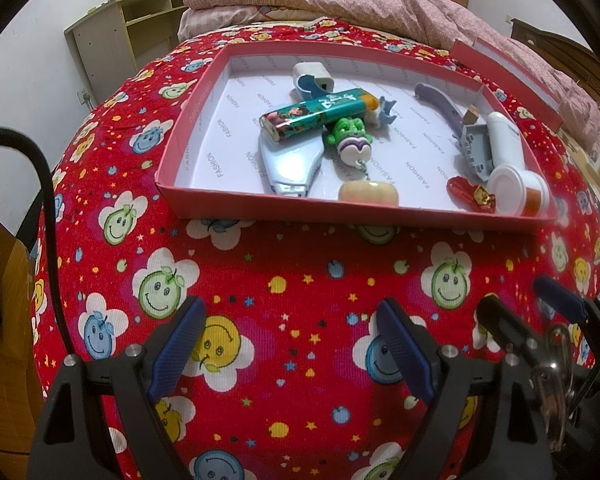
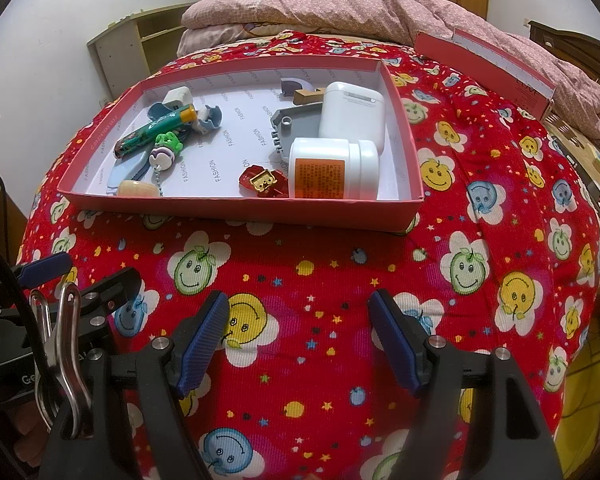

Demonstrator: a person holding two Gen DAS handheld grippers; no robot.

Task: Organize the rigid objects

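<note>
A shallow red cardboard box (image 1: 172, 160) with a white lining printed "FASHION" sits on a bed covered in a red quilt (image 1: 300, 280) patterned with smiling apples. Every small rigid object in view lies inside the box.

At its left side, a green printed tube (image 1: 300, 114) with an orange end rests tilted across a pale blue flat gadget (image 1: 290, 164) and against a white-and-blue holder (image 1: 314, 80). Just beside the tube lies a green cartoon figure charm (image 1: 350, 138) on a bead chain, and a cream-coloured rounded piece (image 1: 368, 196) sits against the near wall.

At the right side, a white bottle (image 2: 334, 168) with an orange label lies on its side, touching a white earbud-style case (image 2: 352, 114) behind it. A grey plastic part (image 2: 290, 124) lies next to them, a red foil-like piece with a small gold charm (image 2: 264, 182) lies in front of it, and a purple curved piece (image 2: 294, 86) and a small wooden block (image 2: 306, 96) sit near the far wall.

A second red box part (image 2: 484, 60) (lid or base, cannot tell) lies apart at the quilt's far right, near a folded pink duvet (image 2: 340, 8).

The left gripper (image 1: 292, 344) and right gripper (image 2: 298, 336) hover over bare quilt in front of the box, jaws spread wide and empty.
</note>
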